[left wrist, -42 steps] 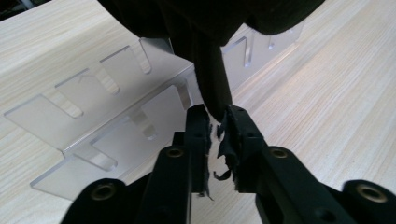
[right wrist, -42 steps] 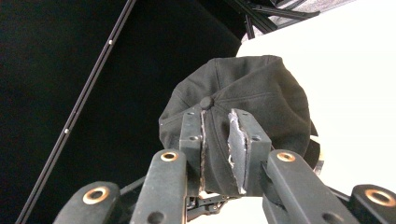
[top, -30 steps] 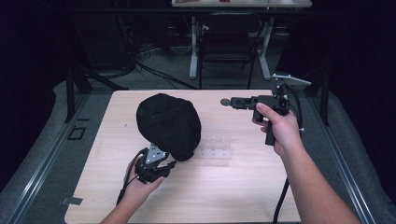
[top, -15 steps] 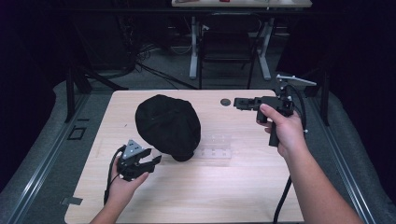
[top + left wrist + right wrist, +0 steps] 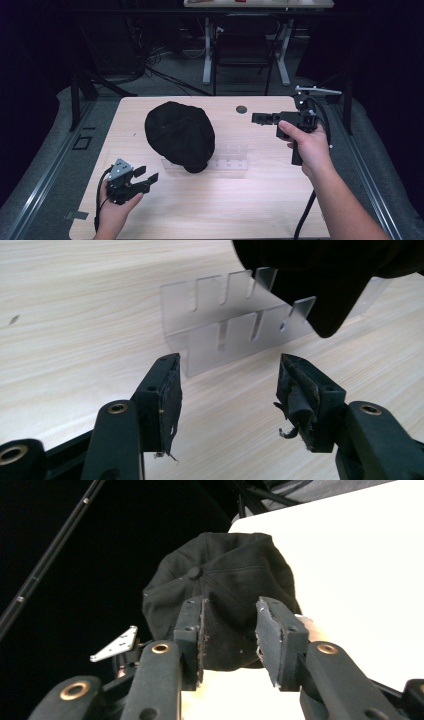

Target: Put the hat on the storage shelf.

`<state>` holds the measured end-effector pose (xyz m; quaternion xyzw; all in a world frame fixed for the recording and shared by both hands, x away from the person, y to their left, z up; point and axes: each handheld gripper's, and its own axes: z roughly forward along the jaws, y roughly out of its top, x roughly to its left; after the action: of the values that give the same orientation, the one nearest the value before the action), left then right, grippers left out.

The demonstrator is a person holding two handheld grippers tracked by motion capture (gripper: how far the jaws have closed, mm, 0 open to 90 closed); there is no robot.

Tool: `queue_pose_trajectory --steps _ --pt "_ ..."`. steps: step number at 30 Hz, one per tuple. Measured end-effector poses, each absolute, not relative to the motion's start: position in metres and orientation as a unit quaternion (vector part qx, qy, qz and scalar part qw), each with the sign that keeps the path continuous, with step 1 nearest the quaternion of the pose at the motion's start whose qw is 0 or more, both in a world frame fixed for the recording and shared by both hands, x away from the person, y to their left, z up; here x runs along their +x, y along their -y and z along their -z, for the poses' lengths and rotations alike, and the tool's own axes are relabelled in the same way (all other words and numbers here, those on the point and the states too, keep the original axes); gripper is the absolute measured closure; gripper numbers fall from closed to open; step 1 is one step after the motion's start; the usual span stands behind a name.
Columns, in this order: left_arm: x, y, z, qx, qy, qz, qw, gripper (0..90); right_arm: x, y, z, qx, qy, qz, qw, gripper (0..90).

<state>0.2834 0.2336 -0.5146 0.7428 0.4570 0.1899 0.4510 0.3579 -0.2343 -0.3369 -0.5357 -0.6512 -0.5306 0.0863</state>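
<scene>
A black cap lies crown up on the wooden table, its brim over a clear slotted acrylic rack. My left gripper sits low near the table's front left, pointing at the cap from a short way off. In the left gripper view its jaws have just been opening and stand wide apart with nothing between them, facing the rack and the cap's brim. My right gripper hovers right of the cap, pointing left. Its jaws have just been opening too, empty, with the cap beyond.
A small dark round disc sits on the table near the far edge. Behind the table stand a chair and desk legs on a grey floor with cables. The left gripper's grey plate shows past the cap.
My left gripper has drawn back from the cap's brim to the left, and its jaws have spread wider. The right gripper has stayed in place with its jaws opening.
</scene>
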Motion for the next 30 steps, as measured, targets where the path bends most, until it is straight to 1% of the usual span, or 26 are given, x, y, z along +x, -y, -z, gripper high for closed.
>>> queue_pose_trajectory --steps 1,4,8,14,17,20,23,28,29,30 --pt "0.282 -0.237 0.517 0.740 -0.460 -0.189 0.453 43.9 0.356 0.234 0.339 -0.538 0.654 0.525 0.076 62.4" --pt "0.280 -0.243 0.526 0.732 -0.464 -0.202 0.456 44.0 0.354 0.235 0.342 -0.541 0.655 0.523 0.071 61.5" --pt "0.283 -0.247 0.537 0.738 -0.469 -0.195 0.443 44.0 0.350 0.237 0.348 -0.544 0.659 0.515 0.058 60.5" --pt "0.285 -0.247 0.545 0.740 -0.472 -0.183 0.443 44.0 0.338 0.237 0.364 -0.540 0.671 0.507 0.032 55.6" --pt "0.285 -0.247 0.548 0.743 -0.471 -0.181 0.439 44.0 0.332 0.237 0.373 -0.540 0.677 0.500 0.012 55.0" --pt "0.285 -0.247 0.550 0.744 -0.473 -0.179 0.437 44.0 0.323 0.237 0.380 -0.534 0.691 0.487 -0.019 54.2" --pt "0.286 -0.247 0.550 0.745 -0.472 -0.180 0.436 43.9 0.314 0.238 0.387 -0.527 0.702 0.478 -0.033 54.2" --pt "0.286 -0.248 0.550 0.748 -0.471 -0.179 0.431 43.9 0.297 0.241 0.402 -0.520 0.708 0.473 -0.072 54.2" --pt "0.286 -0.247 0.551 0.746 -0.472 -0.180 0.435 44.0 0.290 0.242 0.411 -0.518 0.710 0.470 -0.084 54.6" --pt "0.286 -0.247 0.551 0.746 -0.472 -0.179 0.435 44.0 0.290 0.242 0.411 -0.518 0.710 0.470 -0.084 54.6"
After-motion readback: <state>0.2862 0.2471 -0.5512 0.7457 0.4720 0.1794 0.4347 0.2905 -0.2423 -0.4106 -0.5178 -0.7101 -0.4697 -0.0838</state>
